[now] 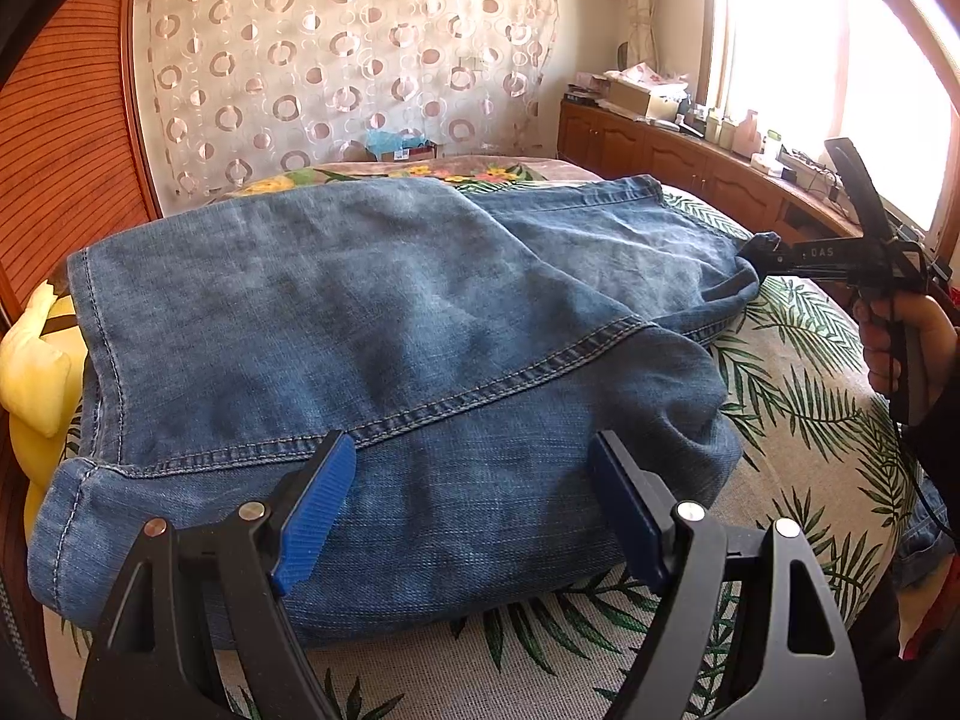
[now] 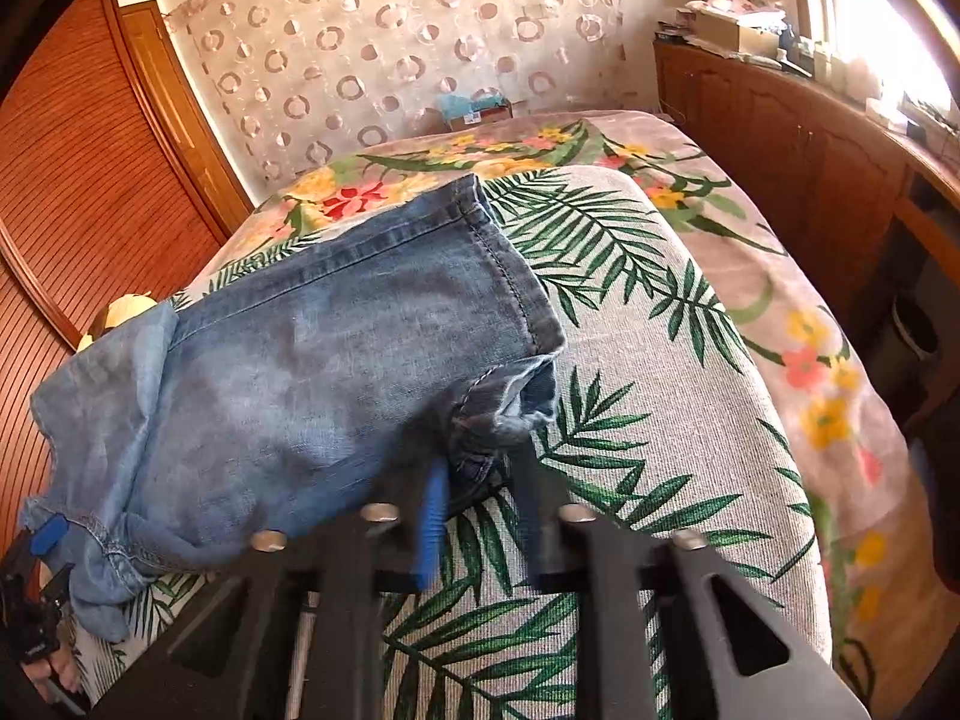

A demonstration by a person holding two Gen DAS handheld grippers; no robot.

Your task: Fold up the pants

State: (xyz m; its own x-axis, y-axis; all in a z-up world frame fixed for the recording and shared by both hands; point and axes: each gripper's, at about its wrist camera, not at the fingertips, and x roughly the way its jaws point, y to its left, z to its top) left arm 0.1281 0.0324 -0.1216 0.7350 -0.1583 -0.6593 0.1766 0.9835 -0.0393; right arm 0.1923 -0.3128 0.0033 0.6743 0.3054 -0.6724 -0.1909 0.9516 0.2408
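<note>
Leaf-print bed cover (image 1: 798,396) beneath jeans (image 1: 372,324).

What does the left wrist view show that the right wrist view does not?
Only the left wrist view shows the bright window, a yellow cushion and the hand holding the right gripper. Only the right wrist view shows the hem of a leg close up and the right gripper closing on a bunched denim corner. Both show the jeans on the leaf-print cover, the circle curtain and the wooden cabinets.

pants (image 1: 372,324) on bed (image 1: 798,420), cabinet (image 1: 660,150) right
</note>
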